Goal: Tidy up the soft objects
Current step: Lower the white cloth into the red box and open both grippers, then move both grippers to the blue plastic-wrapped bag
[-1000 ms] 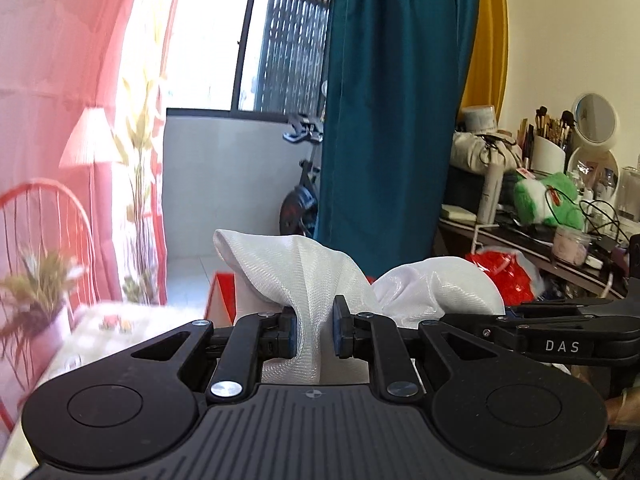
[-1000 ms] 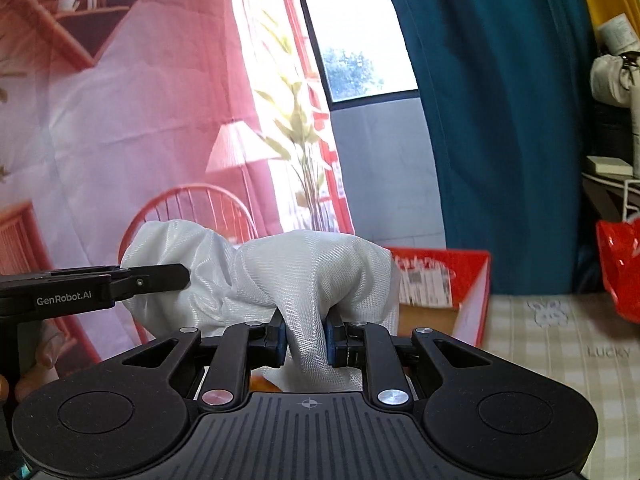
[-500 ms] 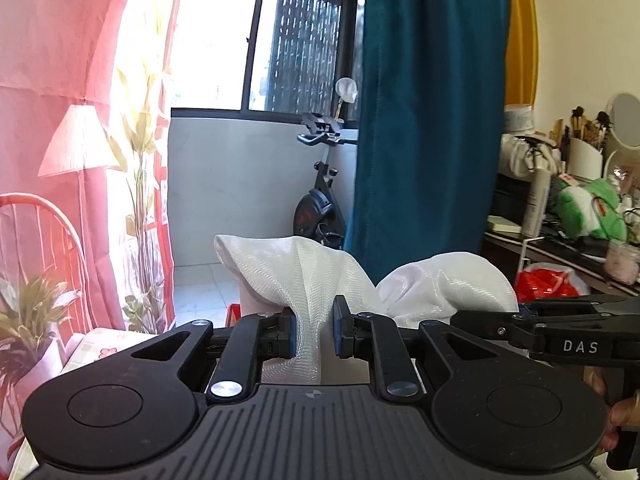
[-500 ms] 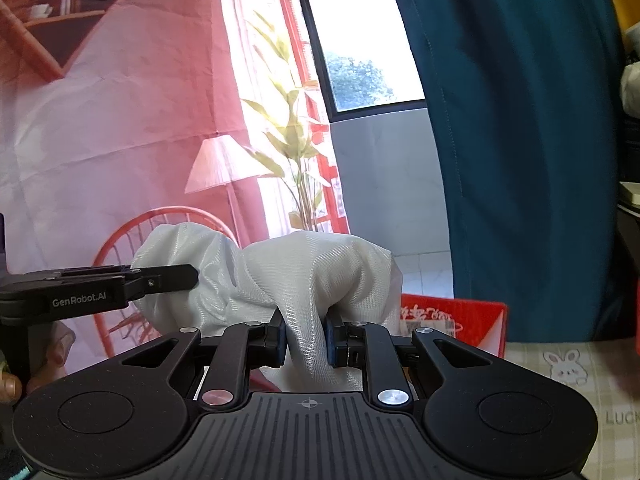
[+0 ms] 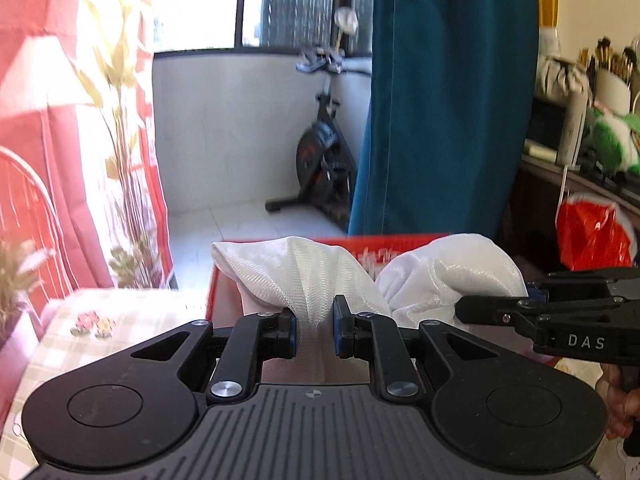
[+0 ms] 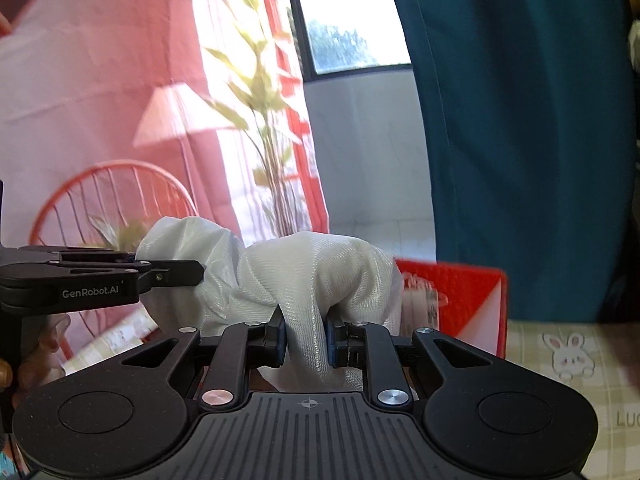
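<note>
The lower part of the white cloth (image 5: 304,276) is hidden behind the gripper bodies in both views, so how far it hangs cannot be told. The red box (image 6: 460,292) is largely masked by the cloth; its contents do not show. The background in the right wrist view is blurred.

The cloth is a sheer white fabric with a fine woven sheen, bunched into two puffed lobes. It sits in front of the red box, raised above the checked tablecloth (image 5: 132,320) on which the box stands.

The left gripper (image 5: 314,334) pinches a gathered fold of one lobe between its blue pads. The right gripper (image 6: 306,340) pinches a fold of the other lobe likewise.
</note>
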`<state>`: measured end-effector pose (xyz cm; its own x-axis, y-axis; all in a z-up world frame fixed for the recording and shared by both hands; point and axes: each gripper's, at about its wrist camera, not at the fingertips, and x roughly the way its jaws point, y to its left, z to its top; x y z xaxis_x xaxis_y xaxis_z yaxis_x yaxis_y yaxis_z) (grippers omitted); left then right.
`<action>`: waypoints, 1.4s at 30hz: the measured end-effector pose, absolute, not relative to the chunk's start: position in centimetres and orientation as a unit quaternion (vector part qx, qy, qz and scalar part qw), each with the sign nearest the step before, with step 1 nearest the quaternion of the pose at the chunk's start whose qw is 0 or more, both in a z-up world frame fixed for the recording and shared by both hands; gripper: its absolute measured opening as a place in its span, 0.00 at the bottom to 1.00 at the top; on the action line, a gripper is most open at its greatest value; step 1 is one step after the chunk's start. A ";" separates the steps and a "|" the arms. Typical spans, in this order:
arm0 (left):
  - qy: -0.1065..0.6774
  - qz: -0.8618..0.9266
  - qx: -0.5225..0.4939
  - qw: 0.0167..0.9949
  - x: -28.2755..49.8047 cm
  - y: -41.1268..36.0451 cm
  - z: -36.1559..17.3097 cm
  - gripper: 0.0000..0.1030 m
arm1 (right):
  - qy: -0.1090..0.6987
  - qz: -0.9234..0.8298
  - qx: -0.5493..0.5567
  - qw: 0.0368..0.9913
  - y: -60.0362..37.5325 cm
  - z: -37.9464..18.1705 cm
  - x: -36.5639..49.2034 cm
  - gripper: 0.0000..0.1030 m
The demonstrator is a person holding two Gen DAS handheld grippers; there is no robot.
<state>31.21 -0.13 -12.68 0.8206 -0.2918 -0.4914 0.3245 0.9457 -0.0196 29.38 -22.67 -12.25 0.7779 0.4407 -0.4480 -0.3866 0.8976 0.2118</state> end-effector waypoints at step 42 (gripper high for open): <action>0.269 -0.155 0.006 0.951 17.0 2.1 -13.3 0.93 | 0.160 0.175 0.055 0.970 -22.8 -11.4 14.6 1.00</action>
<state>17.04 2.14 -13.31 0.8074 -0.2920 -0.5127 0.2982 0.9517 -0.0725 14.62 -22.81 -11.36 0.8878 0.3567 -0.2909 -0.3212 0.9328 0.1635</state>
